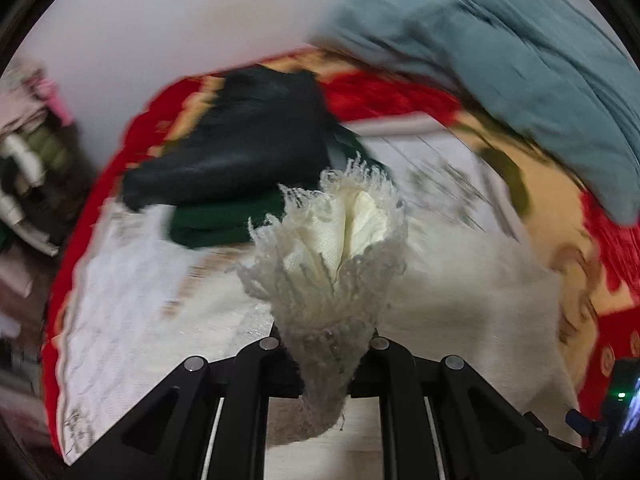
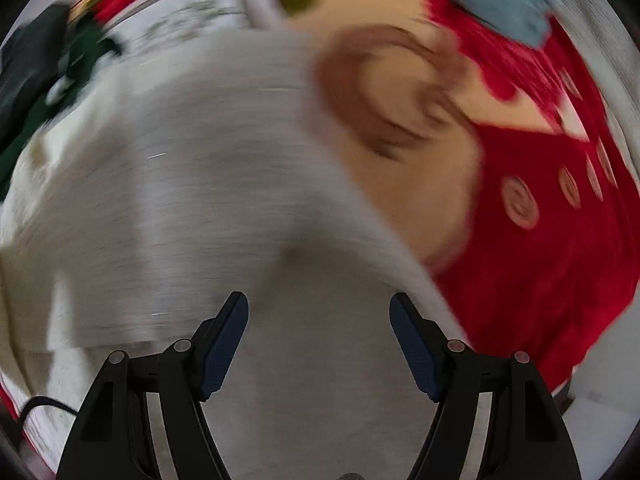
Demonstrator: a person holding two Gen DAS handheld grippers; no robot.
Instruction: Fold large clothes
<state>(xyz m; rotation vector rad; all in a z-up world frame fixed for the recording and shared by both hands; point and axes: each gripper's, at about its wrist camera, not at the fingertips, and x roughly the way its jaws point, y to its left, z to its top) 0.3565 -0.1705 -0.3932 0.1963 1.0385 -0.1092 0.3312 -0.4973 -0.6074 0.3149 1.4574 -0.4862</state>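
Gripping a bunched, fringed end of the cream knitted garment (image 1: 332, 240), the left tool (image 1: 326, 344) is clenched on the fabric, which rises between its black fingers and fans out in a tassel-edged tuft ahead of the camera. A strand of the same cloth hangs down behind the jaws toward the lens.

The rest of the cream garment (image 2: 192, 184) spreads wide and mostly flat over a red and tan patterned blanket (image 2: 532, 264), with a soft fold running across it near the right tool (image 2: 319, 308). That tool is released, its jaws spread wide and its blue-padded fingers (image 2: 224, 344) hovering just above the cloth with nothing between them.

In the left wrist view, a black garment (image 1: 240, 140) lies on top of a dark green one (image 1: 224, 224) at the far side of the blanket, close behind the lifted tuft. A grey-blue garment (image 1: 520, 64) is heaped at the upper right, its edge over the red border. A white quilted cover with a fine dark print (image 1: 116, 288) shows under the cream cloth on the left. Beyond the blanket's left edge sits a blurred clutter of items (image 1: 28, 168) against a pale wall (image 1: 160, 24).

Both views are smeared by motion blur, so fine texture is hard to read away from the tools.
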